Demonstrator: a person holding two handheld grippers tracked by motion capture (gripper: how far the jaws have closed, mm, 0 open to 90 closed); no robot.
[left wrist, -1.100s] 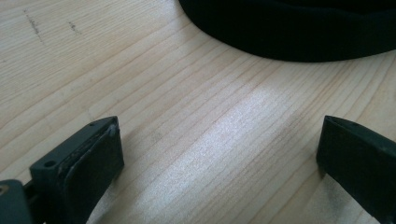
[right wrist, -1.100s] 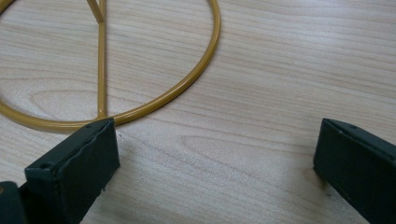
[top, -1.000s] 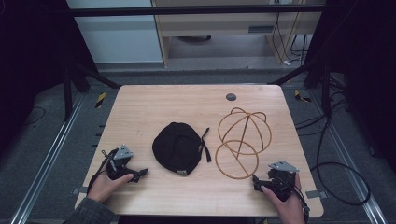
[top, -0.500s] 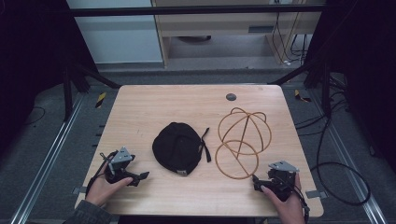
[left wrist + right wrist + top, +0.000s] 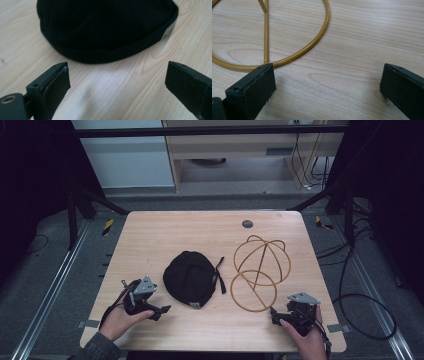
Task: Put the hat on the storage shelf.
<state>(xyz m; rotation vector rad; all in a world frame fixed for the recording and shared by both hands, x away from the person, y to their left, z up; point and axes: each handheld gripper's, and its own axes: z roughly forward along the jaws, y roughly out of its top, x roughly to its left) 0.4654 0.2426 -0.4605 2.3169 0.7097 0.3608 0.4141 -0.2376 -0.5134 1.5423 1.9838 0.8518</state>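
A black cap (image 5: 192,277) with a strap lies at the middle of the wooden table (image 5: 165,232). To its right rests a gold wire frame (image 5: 254,310) made of rings. My left gripper (image 5: 161,312) is held just left of the cap, a little above the table, and points at the cap's brim (image 5: 105,53). It is open; its jaws have just been closing a little, with nothing between them. My right gripper (image 5: 274,317) sits near the front right edge, open and empty, with its left jaw close to the frame's lower ring (image 5: 312,45).
A dark round grommet (image 5: 247,224) is set in the table's far side. A pale cabinet (image 5: 125,165) and a wooden shelf unit (image 5: 240,160) stand beyond the table. Cables (image 5: 365,300) trail on the floor at the right.
My left gripper has moved right towards the cap and risen slightly off the table. The right gripper, cap and wire frame have stayed where they were.
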